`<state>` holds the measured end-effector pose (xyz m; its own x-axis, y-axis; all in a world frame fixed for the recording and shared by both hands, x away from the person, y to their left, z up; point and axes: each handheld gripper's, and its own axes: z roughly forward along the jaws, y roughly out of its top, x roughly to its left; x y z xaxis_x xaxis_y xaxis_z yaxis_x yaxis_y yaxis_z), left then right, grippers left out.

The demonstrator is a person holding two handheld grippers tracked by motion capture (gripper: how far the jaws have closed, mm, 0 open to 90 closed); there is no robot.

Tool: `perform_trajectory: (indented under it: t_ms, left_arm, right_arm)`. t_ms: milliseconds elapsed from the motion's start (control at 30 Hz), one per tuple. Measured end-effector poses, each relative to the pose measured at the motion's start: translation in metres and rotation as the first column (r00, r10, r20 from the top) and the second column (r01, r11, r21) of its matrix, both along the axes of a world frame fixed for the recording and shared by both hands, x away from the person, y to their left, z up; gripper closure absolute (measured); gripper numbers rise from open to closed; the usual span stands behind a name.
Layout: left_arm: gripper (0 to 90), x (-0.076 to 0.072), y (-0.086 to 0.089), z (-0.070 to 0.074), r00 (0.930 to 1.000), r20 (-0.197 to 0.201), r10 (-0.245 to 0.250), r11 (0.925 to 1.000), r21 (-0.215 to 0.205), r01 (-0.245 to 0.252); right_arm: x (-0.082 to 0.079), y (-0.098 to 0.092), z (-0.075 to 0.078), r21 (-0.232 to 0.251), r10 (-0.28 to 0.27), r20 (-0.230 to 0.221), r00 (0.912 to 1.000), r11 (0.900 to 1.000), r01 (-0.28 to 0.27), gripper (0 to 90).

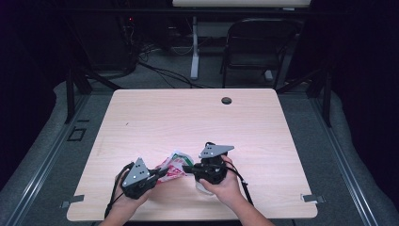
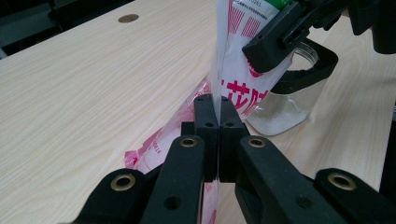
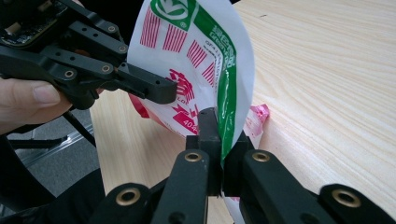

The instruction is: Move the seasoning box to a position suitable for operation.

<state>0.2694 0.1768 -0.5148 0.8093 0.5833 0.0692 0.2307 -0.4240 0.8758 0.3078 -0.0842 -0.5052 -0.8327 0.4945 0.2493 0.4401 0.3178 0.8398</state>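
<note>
both the left gripper [image 2: 218,105] and the right gripper [image 3: 219,122] pinch the plastic packet [image 1: 173,165], stretched between them just beside the glass jar [image 2: 285,105], its long axis spanning gripper to gripper.

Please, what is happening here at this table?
A person holds a hand-held gripper in each hand and grips one plastic bag with red, white and green print between them, above the wooden table. The left hand-held gripper is shut on one edge of the bag, and the right hand-held gripper is shut on another edge. A clear jar with some white grains stands just behind the bag.
</note>
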Motion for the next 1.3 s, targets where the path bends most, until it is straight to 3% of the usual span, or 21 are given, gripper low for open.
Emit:
perform_trajectory:
  t_ms: [233,367,600,900,1067,1300]
  left_arm:
    - [90.0,0.0001,-0.0003,-0.0005,1.0000,-0.002,-0.003,1.0000,-0.002,0.003]
    - [90.0,-0.0001,-0.0013,-0.0011,1.0000,0.000,-0.009,0.9999,0.008,0.009]
    - [90.0,-0.0001,-0.0010,-0.0017,1.0000,-0.004,-0.008,0.9999,0.006,0.008]
    - [89.7,0.0002,-0.0010,-0.0030,0.9999,-0.009,-0.006,0.9999,0.014,0.006]
    - [84.4,-0.0002,-0.0020,-0.0041,0.9999,-0.014,-0.010,0.9997,0.021,0.010]
    - [79.4,-0.0009,-0.0027,-0.0055,0.9999,-0.010,-0.006,0.9996,0.029,0.007]
  right_arm:
    - [0.0006,0.0016,-0.0013,0.013,0.005,0.009,0.9999,1.000,-0.005,85.6]
    - [0.0008,0.0035,-0.0025,-0.008,0.006,0.016,0.9998,1.000,-0.006,85.3]
    - [-0.0007,0.0057,-0.0033,-0.031,0.016,0.037,0.9992,0.999,-0.015,88.8]
    - [-0.0005,0.0063,-0.0033,-0.034,0.011,0.028,0.9995,0.999,-0.011,89.9]
    - [-0.0012,0.0079,-0.0032,-0.040,0.000,0.036,0.9994,0.999,0.001,89.9]
    - [0.0042,0.0087,-0.0018,-0.013,-0.015,0.021,0.9997,1.000,0.016,90.0]
